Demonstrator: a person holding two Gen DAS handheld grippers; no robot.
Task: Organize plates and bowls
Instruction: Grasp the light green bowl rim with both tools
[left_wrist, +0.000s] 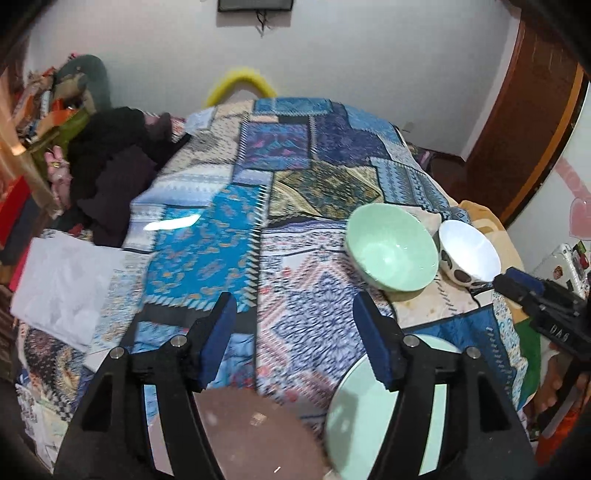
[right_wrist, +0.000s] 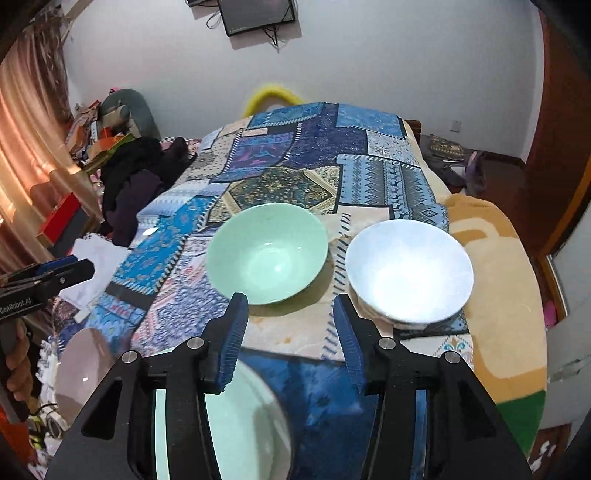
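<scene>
A green bowl (left_wrist: 391, 251) (right_wrist: 266, 254) and a white bowl with dark spots (left_wrist: 468, 254) (right_wrist: 409, 271) stand side by side on the patchwork cloth. A green plate (left_wrist: 354, 413) (right_wrist: 251, 413) and a brown plate (left_wrist: 255, 435) (right_wrist: 83, 369) lie at the near edge. My left gripper (left_wrist: 294, 334) is open and empty above the two plates. My right gripper (right_wrist: 290, 334) is open and empty, just short of the gap between the two bowls. The right gripper also shows in the left wrist view (left_wrist: 535, 299), and the left gripper shows in the right wrist view (right_wrist: 48, 280).
The table (right_wrist: 306, 155) carries a blue patchwork cloth with a beige and orange blanket (right_wrist: 506, 273) at its right. Dark clothes (left_wrist: 114, 173) and white paper (left_wrist: 62, 280) lie at the left. A wooden door (left_wrist: 524, 122) stands at the right.
</scene>
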